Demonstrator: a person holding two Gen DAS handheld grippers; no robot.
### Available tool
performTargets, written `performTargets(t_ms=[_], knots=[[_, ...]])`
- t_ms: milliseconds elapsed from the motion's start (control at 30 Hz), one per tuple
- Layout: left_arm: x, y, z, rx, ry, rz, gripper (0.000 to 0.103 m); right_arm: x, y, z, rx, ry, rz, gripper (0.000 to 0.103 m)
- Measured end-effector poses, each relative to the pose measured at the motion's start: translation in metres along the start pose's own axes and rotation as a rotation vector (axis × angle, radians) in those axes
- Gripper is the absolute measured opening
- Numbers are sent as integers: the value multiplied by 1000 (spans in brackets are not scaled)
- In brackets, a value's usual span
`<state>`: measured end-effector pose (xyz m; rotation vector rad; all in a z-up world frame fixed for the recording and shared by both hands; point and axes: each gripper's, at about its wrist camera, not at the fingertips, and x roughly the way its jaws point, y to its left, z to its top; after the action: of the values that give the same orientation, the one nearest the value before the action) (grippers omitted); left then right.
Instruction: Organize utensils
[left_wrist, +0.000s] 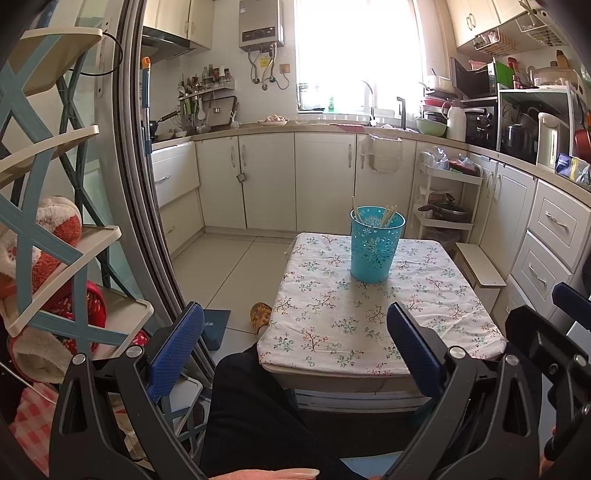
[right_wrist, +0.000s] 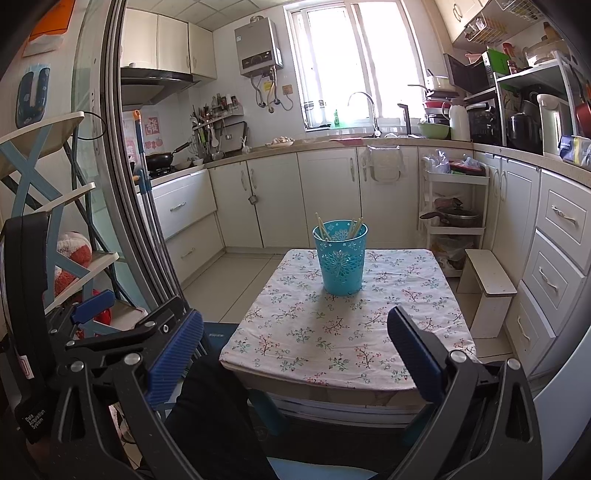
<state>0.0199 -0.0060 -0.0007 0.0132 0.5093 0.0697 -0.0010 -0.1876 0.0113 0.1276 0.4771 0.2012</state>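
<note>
Chopsticks (right_wrist: 354, 228) upright in teal holder (right_wrist: 341, 258), well beyond both gaping tongs (right_wrist: 295, 356).

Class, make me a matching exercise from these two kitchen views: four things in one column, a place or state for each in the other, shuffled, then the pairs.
1. teal cup
2. chopsticks
3. left gripper
4. small white stool

A. open, holding nothing
B. on the floor right of the table
C. standing inside the cup
D. upright on the floral tablecloth

Pairs: 1-D, 2-C, 3-A, 4-B
</note>
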Motion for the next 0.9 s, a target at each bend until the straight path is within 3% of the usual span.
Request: performTargets(t_ms=[900], knots=[[6, -4, -3, 8, 12, -1, 95, 2, -15, -1, -8, 15, 7, 96]])
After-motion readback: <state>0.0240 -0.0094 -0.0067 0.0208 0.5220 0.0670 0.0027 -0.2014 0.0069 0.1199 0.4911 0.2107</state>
